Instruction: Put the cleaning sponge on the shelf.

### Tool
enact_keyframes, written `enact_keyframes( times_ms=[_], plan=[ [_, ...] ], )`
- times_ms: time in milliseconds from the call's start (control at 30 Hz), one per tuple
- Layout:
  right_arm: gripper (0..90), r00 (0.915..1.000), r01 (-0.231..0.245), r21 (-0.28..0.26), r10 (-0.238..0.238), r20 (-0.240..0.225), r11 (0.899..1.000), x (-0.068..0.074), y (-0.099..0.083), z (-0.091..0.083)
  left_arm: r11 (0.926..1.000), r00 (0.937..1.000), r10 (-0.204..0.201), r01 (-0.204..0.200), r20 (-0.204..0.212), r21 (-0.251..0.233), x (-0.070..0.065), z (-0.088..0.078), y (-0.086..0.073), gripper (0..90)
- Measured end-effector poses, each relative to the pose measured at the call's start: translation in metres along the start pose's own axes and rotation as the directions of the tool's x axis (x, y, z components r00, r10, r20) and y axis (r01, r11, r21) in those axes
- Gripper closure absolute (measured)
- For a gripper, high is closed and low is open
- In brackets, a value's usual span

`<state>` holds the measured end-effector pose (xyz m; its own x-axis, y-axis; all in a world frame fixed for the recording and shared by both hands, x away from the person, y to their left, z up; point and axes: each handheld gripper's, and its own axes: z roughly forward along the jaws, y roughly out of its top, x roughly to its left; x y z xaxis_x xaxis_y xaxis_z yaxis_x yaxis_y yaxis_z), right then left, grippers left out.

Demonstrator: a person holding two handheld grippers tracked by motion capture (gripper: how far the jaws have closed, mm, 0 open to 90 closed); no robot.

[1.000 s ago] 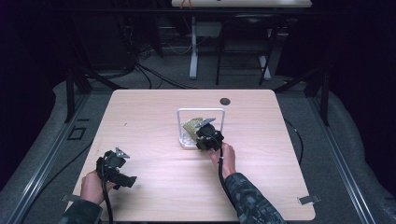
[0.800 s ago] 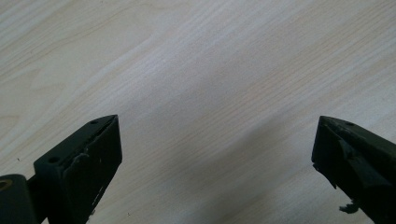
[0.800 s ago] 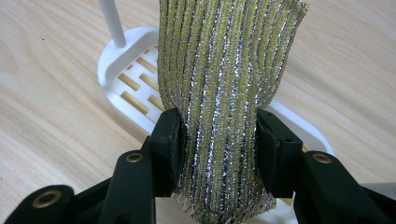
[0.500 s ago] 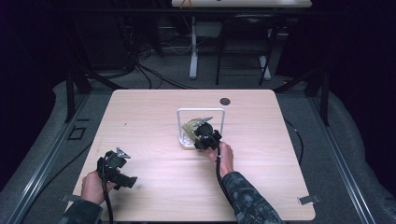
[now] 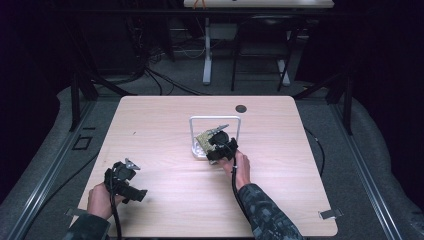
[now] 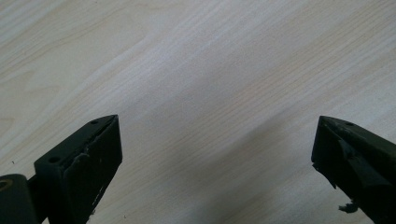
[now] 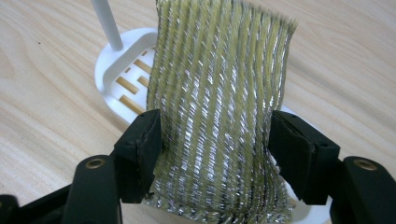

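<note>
Right tongs (image 7: 212, 140) just been opening, jaws flanking sponge (image 7: 219, 107) on white rack (image 7: 116, 77), grip loosened. Could topple off rack if nudged on withdrawal. Left tongs (image 6: 212, 154) spread, empty, over worktop (image 6: 196, 70).

The surface (image 5: 165, 125) is evenly lit amid a dark room in the high view, while both close views are bright, soft-shadowed, with blurred near edges.

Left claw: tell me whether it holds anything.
No, the left claw stands open over the bare table with nothing between its jaws.
</note>
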<state>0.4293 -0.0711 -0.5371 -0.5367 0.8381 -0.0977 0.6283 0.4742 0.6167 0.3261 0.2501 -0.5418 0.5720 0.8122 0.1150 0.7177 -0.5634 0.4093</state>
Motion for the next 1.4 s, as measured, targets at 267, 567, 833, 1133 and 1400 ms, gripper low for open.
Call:
enact_keyframes(
  times_ms=[267,567,833,1133,1400],
  plan=[
    [20.2,0.9998,-0.004,-0.022,0.004,-0.019,1.000,0.000,0.001,-0.009,1.0000,1.0000,-0.007,0.007,-0.001,-0.004,0.001,0.000,-0.001,1.6],
    [8.9,0.9946,0.014,-0.044,-0.018,-0.102,0.999,0.002,0.002,-0.038,1.0000,1.0000,-0.001,0.001,0.001,-0.002,0.000,-0.001,0.000,1.6],
    [2.6,0.9907,0.037,-0.068,-0.045,-0.128,0.997,-0.003,-0.007,-0.063,1.0000,1.0000,-0.001,0.001,-0.001,0.001,-0.001,0.001,0.000,1.6],
    [0.0,0.9911,0.049,-0.077,-0.058,-0.120,0.996,-0.016,-0.025,-0.084,1.0000,1.0000,0.001,-0.001,0.002,0.000,-0.001,0.000,0.000,1.5],
    [0.0,0.9941,0.043,-0.080,-0.051,-0.096,0.996,-0.030,-0.044,-0.103,1.0000,1.0000,0.000,0.000,0.003,0.001,-0.002,0.000,0.001,1.5]
  ],
)
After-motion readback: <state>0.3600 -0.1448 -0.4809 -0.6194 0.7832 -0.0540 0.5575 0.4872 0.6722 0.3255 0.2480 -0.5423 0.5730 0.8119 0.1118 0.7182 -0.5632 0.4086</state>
